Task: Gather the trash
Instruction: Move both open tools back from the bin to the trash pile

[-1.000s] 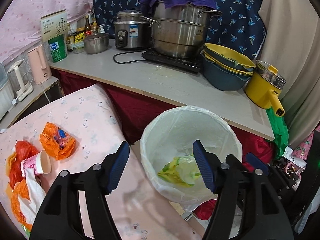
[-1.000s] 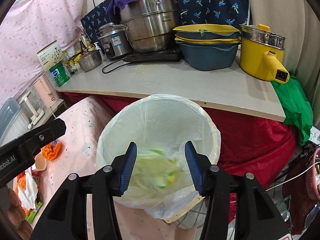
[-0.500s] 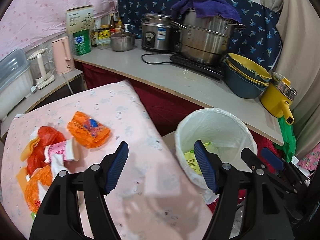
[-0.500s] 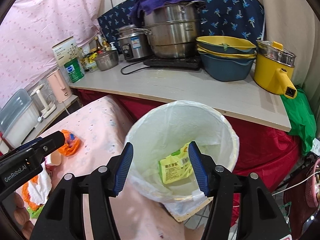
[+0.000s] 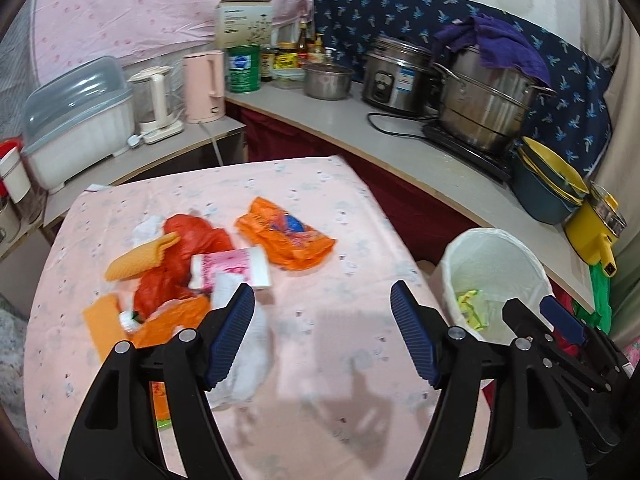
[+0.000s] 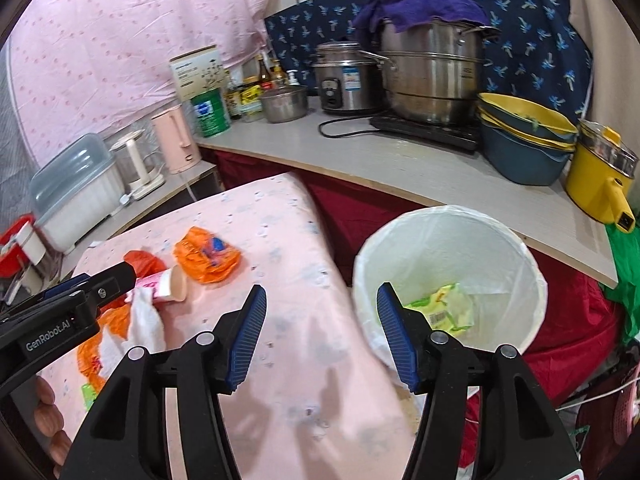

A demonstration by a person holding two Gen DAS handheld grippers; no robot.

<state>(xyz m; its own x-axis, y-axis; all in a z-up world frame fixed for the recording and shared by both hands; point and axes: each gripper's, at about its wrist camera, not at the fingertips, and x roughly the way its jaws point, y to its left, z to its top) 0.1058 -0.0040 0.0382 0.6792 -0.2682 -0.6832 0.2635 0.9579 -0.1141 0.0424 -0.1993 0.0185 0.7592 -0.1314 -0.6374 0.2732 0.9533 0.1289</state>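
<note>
Both claws stood open and empty above the pink table point(image 5: 352, 216). The left gripper point(image 5: 322, 336), its jaws lately widening, faced the heap of trash point(image 5: 192, 276) left of the lined bin point(image 6: 448, 280), likely lining up a pick. The right gripper point(image 6: 322, 340) hung nearest the bin's rim, where a yellow-green packet point(image 6: 444, 310) already lay.

The scene is evenly and brightly lit from above. Soft shadows are cast on the pink tablecloth point(image 5: 352, 216) below the jaws. Mild motion blur is seen on the litter and the white tissue point(image 5: 244, 356). Straight edges are bent by the fisheye lens, and the corners are darkened.
</note>
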